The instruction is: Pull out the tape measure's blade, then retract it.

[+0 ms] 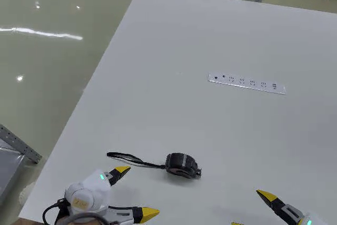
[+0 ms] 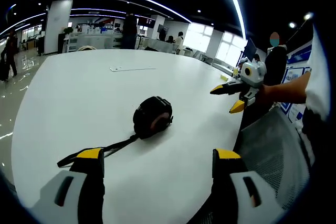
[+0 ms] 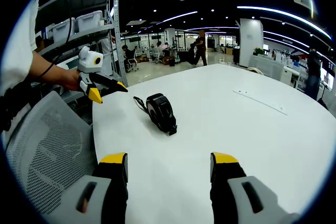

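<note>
A black tape measure [image 1: 182, 165] lies on the white table [image 1: 210, 46] near its front edge, its black wrist strap [image 1: 129, 158] trailing to the left and no blade drawn out. My left gripper [image 1: 134, 192] stands open at the lower left, its yellow-tipped fingers just left of the strap's end. The tape measure [image 2: 153, 116] sits a short way ahead of its jaws. My right gripper [image 1: 263, 209] is open at the lower right, apart from the tape measure [image 3: 160, 112]. Both grippers hold nothing.
A white power strip [image 1: 246, 84] lies flat farther back on the table. The table's left edge [image 1: 84, 90] drops to a shiny floor. A mesh chair [image 3: 47, 145] stands at the near side, and a metal shelf [image 1: 16, 143] is at the far left.
</note>
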`<move>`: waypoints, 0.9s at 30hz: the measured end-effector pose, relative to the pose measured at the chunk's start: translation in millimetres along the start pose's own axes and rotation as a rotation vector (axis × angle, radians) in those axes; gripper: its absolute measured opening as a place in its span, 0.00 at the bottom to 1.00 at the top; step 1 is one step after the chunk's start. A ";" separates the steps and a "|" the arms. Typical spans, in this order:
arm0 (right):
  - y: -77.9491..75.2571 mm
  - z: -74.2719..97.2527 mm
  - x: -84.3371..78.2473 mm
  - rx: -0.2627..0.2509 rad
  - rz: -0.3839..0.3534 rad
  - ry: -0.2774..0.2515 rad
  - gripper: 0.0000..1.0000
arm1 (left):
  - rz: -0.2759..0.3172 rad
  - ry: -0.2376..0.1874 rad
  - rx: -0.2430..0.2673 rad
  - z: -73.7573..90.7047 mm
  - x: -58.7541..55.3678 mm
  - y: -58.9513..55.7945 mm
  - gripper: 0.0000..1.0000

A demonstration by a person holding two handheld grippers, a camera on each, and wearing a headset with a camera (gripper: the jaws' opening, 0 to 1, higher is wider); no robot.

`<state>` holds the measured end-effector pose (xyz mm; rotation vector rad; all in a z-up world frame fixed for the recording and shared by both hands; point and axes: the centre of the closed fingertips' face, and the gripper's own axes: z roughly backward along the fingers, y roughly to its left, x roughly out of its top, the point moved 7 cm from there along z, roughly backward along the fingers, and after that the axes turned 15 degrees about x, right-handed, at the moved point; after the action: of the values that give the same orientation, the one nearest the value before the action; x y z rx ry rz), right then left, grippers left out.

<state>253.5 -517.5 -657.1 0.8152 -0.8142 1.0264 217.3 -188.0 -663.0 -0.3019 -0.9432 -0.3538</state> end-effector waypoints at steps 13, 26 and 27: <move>-14.2 -5.7 2.1 0.015 -0.008 -0.004 0.64 | -0.045 0.015 -0.054 -14.9 4.5 3.3 0.83; -22.8 -17.3 7.6 0.056 -0.007 -0.025 0.63 | -0.072 0.015 -0.102 -27.9 9.2 12.3 0.82; -23.3 -18.5 7.7 0.062 -0.008 -0.029 0.63 | -0.078 0.016 -0.104 -28.6 9.6 12.9 0.82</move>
<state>281.0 -505.3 -663.2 0.8873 -0.8060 1.0387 248.8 -189.4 -672.2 -0.3578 -0.9244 -0.4769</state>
